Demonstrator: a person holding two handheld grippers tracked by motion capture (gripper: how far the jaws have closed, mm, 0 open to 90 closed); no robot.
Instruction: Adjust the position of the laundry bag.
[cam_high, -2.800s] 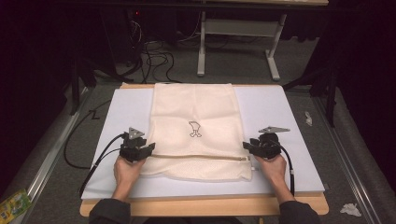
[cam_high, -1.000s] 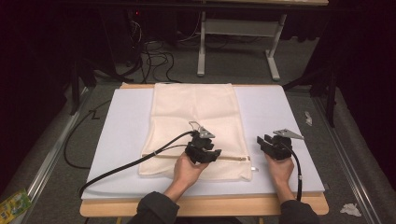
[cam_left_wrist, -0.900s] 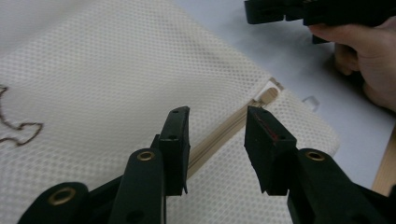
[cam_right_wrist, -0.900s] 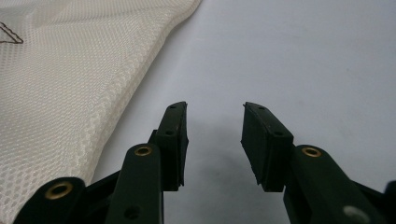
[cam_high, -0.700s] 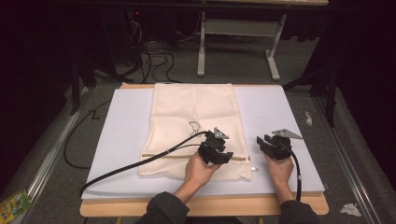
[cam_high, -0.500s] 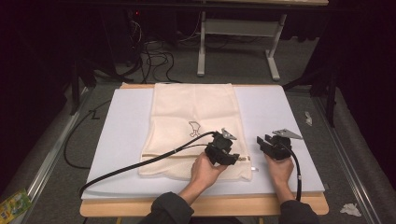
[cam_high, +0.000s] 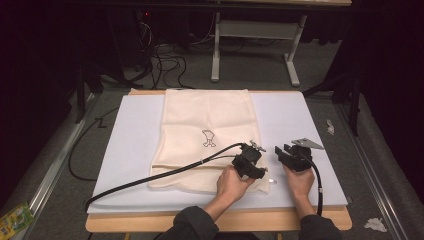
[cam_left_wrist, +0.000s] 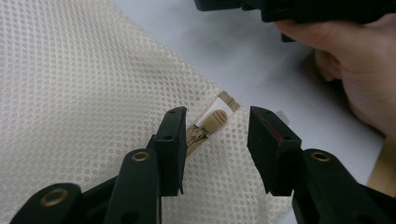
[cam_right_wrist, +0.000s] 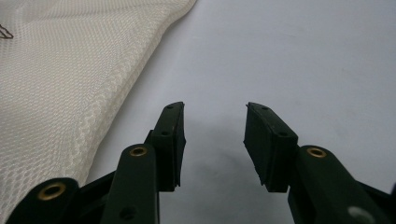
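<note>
A cream mesh bag (cam_high: 205, 120) with a small dark drawing lies flat on the white board (cam_high: 130, 150). Its zipper runs along the near edge. In the left gripper view the tan zipper pull (cam_left_wrist: 212, 120) lies at the bag's (cam_left_wrist: 84, 93) corner, between the open jaws of my left gripper (cam_left_wrist: 215, 140), and the pads do not touch it. In the high view my left gripper (cam_high: 260, 172) is over the bag's near right corner. My right gripper (cam_high: 281, 150) hovers over bare board just right of the bag. My right gripper (cam_right_wrist: 215, 135) has just been opening, with nothing between its jaws.
The left gripper's black cable (cam_high: 150, 177) trails across the bag's near left part and off the board. The right hand (cam_left_wrist: 355, 79) is close beyond the zipper end. Cables and a desk frame (cam_high: 250, 45) lie on the floor beyond the board.
My left gripper has slid right along the bag's near edge to the right corner. The right gripper has stayed where it was.
</note>
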